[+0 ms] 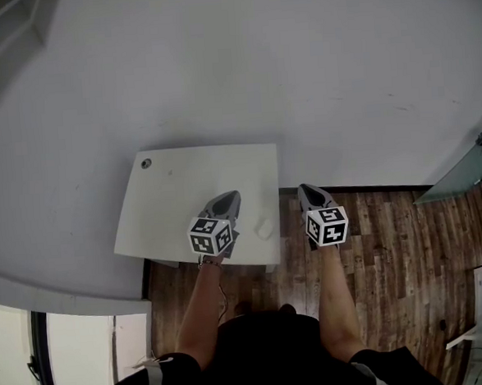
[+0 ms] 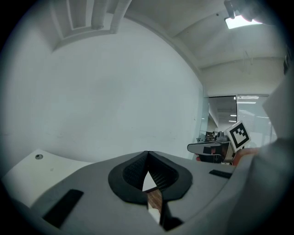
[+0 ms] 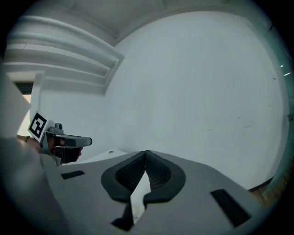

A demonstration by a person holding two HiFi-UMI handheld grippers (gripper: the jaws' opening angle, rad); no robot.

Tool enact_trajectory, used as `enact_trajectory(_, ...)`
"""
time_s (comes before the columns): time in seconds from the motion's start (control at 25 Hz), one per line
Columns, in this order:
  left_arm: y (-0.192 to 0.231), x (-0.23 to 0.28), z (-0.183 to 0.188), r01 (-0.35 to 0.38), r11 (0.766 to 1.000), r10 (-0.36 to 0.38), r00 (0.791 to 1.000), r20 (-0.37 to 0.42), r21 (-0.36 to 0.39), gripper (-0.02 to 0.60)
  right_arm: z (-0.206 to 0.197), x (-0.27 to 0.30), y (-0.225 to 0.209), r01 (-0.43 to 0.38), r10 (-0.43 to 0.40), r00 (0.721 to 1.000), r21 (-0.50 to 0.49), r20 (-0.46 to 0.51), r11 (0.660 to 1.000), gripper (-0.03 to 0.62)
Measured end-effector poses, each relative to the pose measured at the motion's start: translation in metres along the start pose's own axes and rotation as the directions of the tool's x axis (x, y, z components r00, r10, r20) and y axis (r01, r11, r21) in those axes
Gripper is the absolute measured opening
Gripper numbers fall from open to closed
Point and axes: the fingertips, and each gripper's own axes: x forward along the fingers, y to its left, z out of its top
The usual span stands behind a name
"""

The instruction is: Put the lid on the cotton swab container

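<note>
A small white object [image 1: 264,227] lies near the front right corner of the white table [image 1: 176,200]; it is too small to tell whether it is the container or the lid. My left gripper [image 1: 226,200] hovers over the table just left of it, jaws shut and empty. My right gripper [image 1: 308,191] is held past the table's right edge, above the floor, also shut with nothing in it. In the left gripper view the pads [image 2: 137,170] meet at the tip. The right gripper view shows the same closed pads [image 3: 158,172].
The table stands against a white wall and has a round cable hole [image 1: 146,163] at its far left corner. Dark wooden floor [image 1: 393,251] lies to the right. A glass panel [image 1: 462,172] stands at the far right. The person's arms and legs fill the bottom of the head view.
</note>
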Motion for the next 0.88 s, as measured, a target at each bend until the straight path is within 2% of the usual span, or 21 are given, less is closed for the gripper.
enact_trajectory(0.88, -0.013, -0.012, 0.001, 0.001, 1.0, -0.001, 1.0, -0.017, -0.006, 0.025, -0.013, -0.019, 0.019, 0.001, -0.001, 0.999, 0.013, -0.034, 1.0, 0.012)
